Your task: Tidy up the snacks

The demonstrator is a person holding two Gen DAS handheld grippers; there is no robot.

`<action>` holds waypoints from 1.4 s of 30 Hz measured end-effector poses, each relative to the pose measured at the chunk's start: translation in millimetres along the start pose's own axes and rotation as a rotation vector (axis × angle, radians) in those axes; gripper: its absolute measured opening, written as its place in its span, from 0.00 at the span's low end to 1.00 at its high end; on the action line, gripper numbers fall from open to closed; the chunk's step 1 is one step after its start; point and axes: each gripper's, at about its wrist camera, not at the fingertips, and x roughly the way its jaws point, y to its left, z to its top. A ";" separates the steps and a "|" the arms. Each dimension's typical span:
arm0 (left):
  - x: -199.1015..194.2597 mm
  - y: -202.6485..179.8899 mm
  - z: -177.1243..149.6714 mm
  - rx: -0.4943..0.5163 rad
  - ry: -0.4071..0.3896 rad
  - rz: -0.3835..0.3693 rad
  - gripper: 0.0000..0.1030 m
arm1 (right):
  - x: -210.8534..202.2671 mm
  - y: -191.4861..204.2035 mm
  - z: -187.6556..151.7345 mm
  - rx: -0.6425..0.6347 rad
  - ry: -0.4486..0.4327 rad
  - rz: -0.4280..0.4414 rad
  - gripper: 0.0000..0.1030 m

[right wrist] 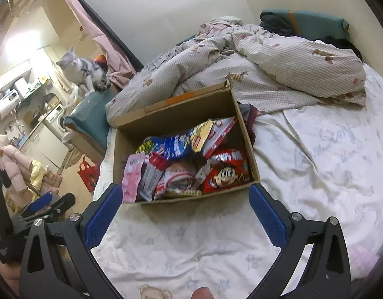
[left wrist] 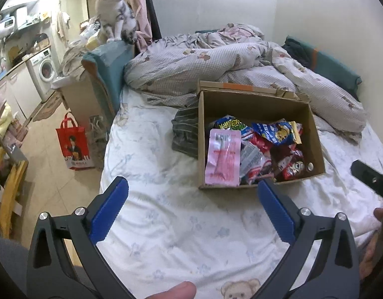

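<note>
Both jaws spread wide and empty, the left hand-held gripper [left wrist: 192, 190] and right hand-held gripper [right wrist: 185, 195] hover over the bed [left wrist: 166, 224]; the snack-filled cardboard box [right wrist: 176, 117] lies straight ahead, nearer the right one.

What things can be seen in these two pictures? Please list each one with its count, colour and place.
box: one, brown cardboard, open, on the bed.
snack packets: many, red, blue, yellow, inside the box.
pink packet: one, at the box's left front corner.
bed sheet: one, white with pale flowers and bears.
quilt: one, checked grey-beige, crumpled behind the box.
striped cloth: one, grey, left of the box.
cat: one, grey and white, sitting on a teal-covered thing beside the bed.
bag: one, red, on the floor.
washing machine: one, white, far left.
left tool: black with blue pads, open, empty.
right tool: same colours, open, empty.
</note>
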 end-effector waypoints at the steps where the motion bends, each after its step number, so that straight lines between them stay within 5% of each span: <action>1: -5.1 1.2 -5.0 0.002 -0.012 -0.005 0.99 | -1.7 1.6 -4.3 -0.004 -0.004 -0.007 1.00; 17: 2.6 -2.3 -14.0 -0.006 -0.019 -0.037 1.00 | 4.9 33.9 -33.7 -0.195 -0.105 -0.157 1.00; 42: 1.3 -9.3 -16.4 0.015 -0.027 -0.037 1.00 | 10.1 19.0 -30.4 -0.109 -0.069 -0.155 1.00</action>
